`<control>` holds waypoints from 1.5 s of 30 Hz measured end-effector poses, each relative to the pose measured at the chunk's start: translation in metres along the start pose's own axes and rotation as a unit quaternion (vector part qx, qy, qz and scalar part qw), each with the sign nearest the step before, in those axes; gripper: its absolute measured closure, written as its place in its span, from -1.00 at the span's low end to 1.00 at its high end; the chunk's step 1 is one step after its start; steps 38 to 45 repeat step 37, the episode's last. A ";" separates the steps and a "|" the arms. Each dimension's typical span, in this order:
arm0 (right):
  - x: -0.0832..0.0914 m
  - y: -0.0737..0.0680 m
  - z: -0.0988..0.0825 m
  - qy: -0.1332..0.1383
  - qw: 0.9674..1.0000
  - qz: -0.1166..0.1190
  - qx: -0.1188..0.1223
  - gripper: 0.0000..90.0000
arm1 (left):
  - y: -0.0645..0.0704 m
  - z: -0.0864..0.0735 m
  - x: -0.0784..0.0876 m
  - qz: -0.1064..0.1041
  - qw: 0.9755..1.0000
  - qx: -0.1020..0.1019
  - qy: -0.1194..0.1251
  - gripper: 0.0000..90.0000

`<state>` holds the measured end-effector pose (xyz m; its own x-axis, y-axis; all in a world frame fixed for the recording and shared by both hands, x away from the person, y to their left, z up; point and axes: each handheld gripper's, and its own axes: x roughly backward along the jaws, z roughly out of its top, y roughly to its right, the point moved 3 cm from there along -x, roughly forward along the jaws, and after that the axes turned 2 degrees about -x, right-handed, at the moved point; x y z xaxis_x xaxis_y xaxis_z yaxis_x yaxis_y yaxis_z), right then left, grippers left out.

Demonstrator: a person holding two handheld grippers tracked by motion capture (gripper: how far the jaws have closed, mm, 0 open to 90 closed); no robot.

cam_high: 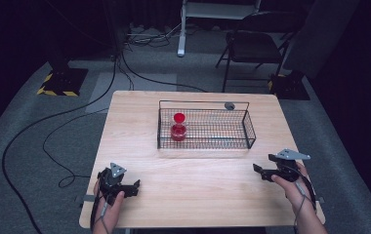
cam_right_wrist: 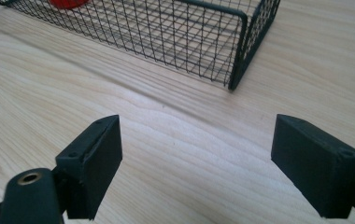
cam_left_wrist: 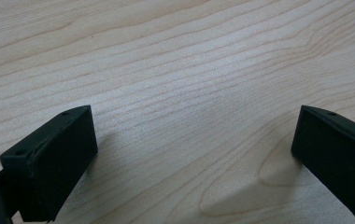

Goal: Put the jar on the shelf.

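A black wire basket (cam_high: 206,127) stood at the middle of the wooden table (cam_high: 193,195), with a red lidded jar (cam_high: 178,127) inside it at its left end. The left gripper (cam_high: 133,187) lay well short of the basket toward the near-left corner, its jaws spread wide over bare wood and holding nothing. The right gripper (cam_high: 259,171) lay near the basket's near-right corner, its jaws likewise wide apart and empty, pointed toward that corner.
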<state>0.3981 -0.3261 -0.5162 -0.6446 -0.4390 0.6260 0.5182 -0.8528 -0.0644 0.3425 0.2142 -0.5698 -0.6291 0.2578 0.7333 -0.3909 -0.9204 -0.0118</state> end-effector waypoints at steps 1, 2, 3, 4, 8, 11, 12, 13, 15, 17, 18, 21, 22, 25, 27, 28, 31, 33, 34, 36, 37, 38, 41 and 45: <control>0.000 0.001 -0.002 -0.001 1.000 -0.002 -0.001 -0.63 | 0.000 0.000 0.000 0.000 1.000 -0.001 -0.001 -1.00; 0.000 0.002 -0.004 -0.002 1.000 -0.002 -0.003 -0.63 | 0.000 0.000 0.000 0.000 1.000 -0.001 -0.001 -1.00; 0.000 0.003 -0.006 -0.004 1.000 -0.003 -0.004 -0.63 | 0.000 0.000 0.000 0.000 1.000 -0.001 -0.001 -1.00; 0.000 0.004 -0.007 -0.005 1.000 -0.003 -0.005 -0.63 | 0.000 0.000 0.000 0.000 1.000 -0.001 -0.001 -1.00; -0.002 0.007 -0.015 -0.012 1.000 -0.006 -0.011 -0.64 | 0.000 0.000 0.000 0.000 1.000 -0.001 -0.001 -1.00; -0.003 0.009 -0.022 -0.018 1.000 -0.007 -0.014 -0.65 | 0.000 0.000 0.000 0.000 1.000 -0.001 -0.001 -1.00; -0.004 0.010 -0.023 -0.019 1.000 -0.007 -0.015 -0.65 | 0.000 0.000 0.000 0.000 1.000 -0.001 -0.001 -1.00; -0.004 0.011 -0.026 -0.021 1.000 -0.008 -0.016 -0.65 | 0.000 0.000 0.000 0.000 1.000 -0.001 -0.001 -1.00; -0.005 0.012 -0.029 -0.024 1.000 -0.009 -0.019 -0.65 | 0.000 0.000 0.000 0.000 1.000 -0.001 -0.001 -1.00; -0.005 0.014 -0.032 -0.026 0.999 -0.011 -0.020 -0.66 | 0.000 0.000 0.000 0.000 1.000 -0.001 -0.001 -1.00; -0.006 0.014 -0.033 -0.027 0.999 -0.012 -0.021 -0.66 | 0.000 0.000 0.000 0.000 1.000 0.000 0.000 -1.00; -0.007 0.016 -0.038 -0.033 0.999 -0.018 -0.020 -0.66 | 0.000 0.000 0.000 0.000 1.000 0.000 0.000 -1.00; -0.007 0.017 -0.040 -0.034 0.999 -0.019 -0.022 -0.67 | 0.000 0.000 0.000 0.000 1.000 -0.001 -0.001 -1.00; -0.010 0.019 -0.047 -0.038 0.999 -0.025 -0.026 -0.67 | 0.000 0.000 0.000 0.000 1.000 -0.001 -0.001 -1.00; -0.011 0.020 -0.050 -0.040 0.998 -0.029 -0.028 -0.68 | 0.000 0.000 0.000 0.000 1.000 -0.001 -0.001 -1.00; -0.011 0.020 -0.052 -0.036 0.999 -0.032 -0.025 -0.71 | 0.000 0.000 0.000 0.000 1.000 -0.001 -0.001 -1.00; -0.011 0.020 -0.054 -0.033 0.998 -0.041 -0.019 -0.72 | 0.000 0.000 0.000 0.000 1.000 0.000 0.000 -1.00; -0.011 0.020 -0.055 -0.038 0.998 -0.051 -0.017 -0.80 | 0.000 0.000 0.000 0.000 1.000 -0.001 -0.001 -1.00; -0.011 0.020 -0.055 -0.040 0.997 -0.057 -0.021 -0.83 | 0.000 0.000 0.000 0.000 1.000 -0.001 -0.001 -1.00; -0.011 0.021 -0.055 -0.040 0.997 -0.059 -0.024 -0.84 | 0.000 0.000 0.000 0.000 1.000 -0.001 -0.001 -1.00; -0.012 0.021 -0.055 -0.040 0.997 -0.058 -0.024 -0.84 | 0.000 0.000 0.000 0.000 1.000 -0.001 -0.001 -1.00; -0.012 0.021 -0.055 -0.040 0.997 -0.058 -0.024 -0.84 | 0.000 0.000 0.000 0.000 1.000 -0.001 -0.001 -1.00; -0.012 0.021 -0.055 -0.040 0.997 -0.058 -0.024 -0.84 | 0.000 0.000 0.000 0.000 1.000 -0.001 -0.001 -1.00; -0.012 0.021 -0.055 -0.040 0.997 -0.058 -0.024 -0.84 | 0.000 0.000 0.000 0.000 1.000 -0.001 -0.001 -1.00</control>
